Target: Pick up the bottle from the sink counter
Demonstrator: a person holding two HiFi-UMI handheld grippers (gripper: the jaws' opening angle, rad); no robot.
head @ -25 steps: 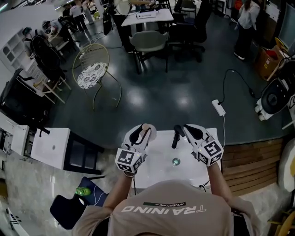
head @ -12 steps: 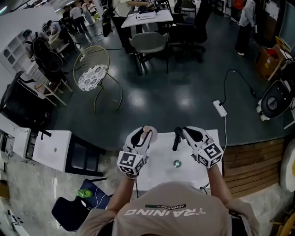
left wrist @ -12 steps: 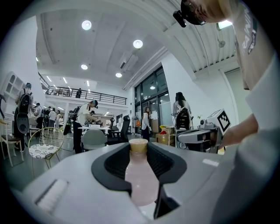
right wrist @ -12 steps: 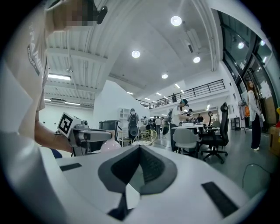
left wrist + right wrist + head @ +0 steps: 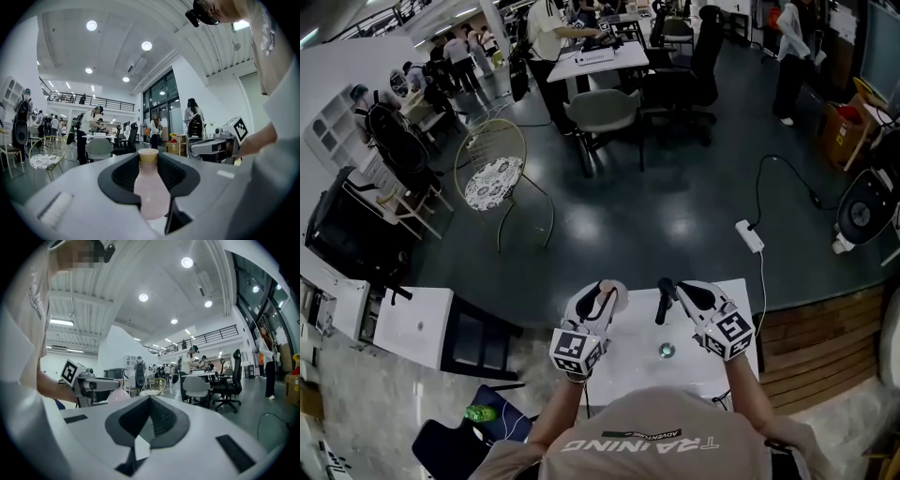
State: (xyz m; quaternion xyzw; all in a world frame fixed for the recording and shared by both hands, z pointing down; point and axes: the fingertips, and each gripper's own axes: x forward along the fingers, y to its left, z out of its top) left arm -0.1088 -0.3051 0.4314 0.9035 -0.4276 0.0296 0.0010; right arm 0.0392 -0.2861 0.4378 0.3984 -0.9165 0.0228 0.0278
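A pale pink bottle [image 5: 150, 192] with a tan cap stands upright between the jaws of my left gripper [image 5: 150, 161], which is shut on its body. In the head view the left gripper [image 5: 602, 293] holds the bottle [image 5: 611, 290] over the far left part of the white sink counter [image 5: 628, 361]. My right gripper [image 5: 682, 290] hovers over the counter's far right part with its jaws shut and nothing between them [image 5: 149, 401]. From the right gripper view the bottle [image 5: 119, 395] shows to the left. Whether the bottle's base touches the counter is hidden.
A black faucet [image 5: 663, 301] rises between the two grippers, with a round drain [image 5: 667, 351] in the basin below it. A wooden panel [image 5: 811, 333] lies to the right of the counter. Beyond it are a wire chair [image 5: 499, 159], desks, office chairs and people.
Both grippers keep their pose and the left one still holds the bottle. The head view has tipped up, so the counter and grippers sit slightly lower in frame.
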